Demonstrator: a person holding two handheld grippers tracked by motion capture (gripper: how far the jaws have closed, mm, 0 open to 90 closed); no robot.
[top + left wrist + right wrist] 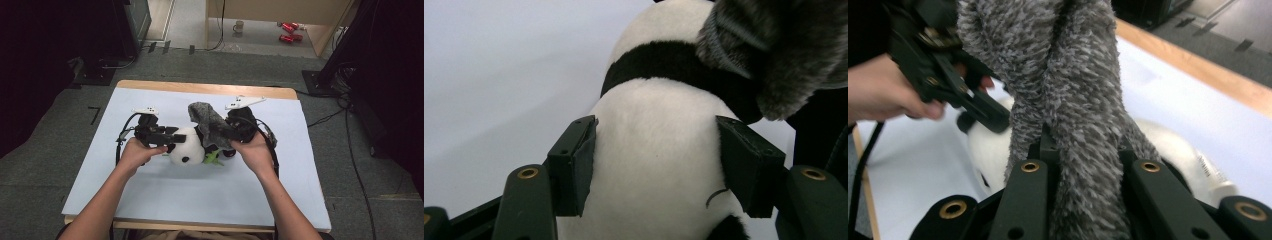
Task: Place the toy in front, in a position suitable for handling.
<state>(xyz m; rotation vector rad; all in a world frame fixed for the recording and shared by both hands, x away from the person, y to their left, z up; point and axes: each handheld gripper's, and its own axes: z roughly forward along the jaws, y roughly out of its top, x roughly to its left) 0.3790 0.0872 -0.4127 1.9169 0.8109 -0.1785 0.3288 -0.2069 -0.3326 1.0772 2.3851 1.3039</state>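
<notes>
White plush fills the gap between the left gripper [656, 165]'s fingers [574, 165]: the panda toy [186, 146] lies on the table [150, 195], its body flanked on both sides, the pads just at the fur, spread apart and not squeezing. The right gripper [1083, 165] is clenched on a grey fuzzy cloth [1068, 90], lifted above the panda's far end.
</notes>
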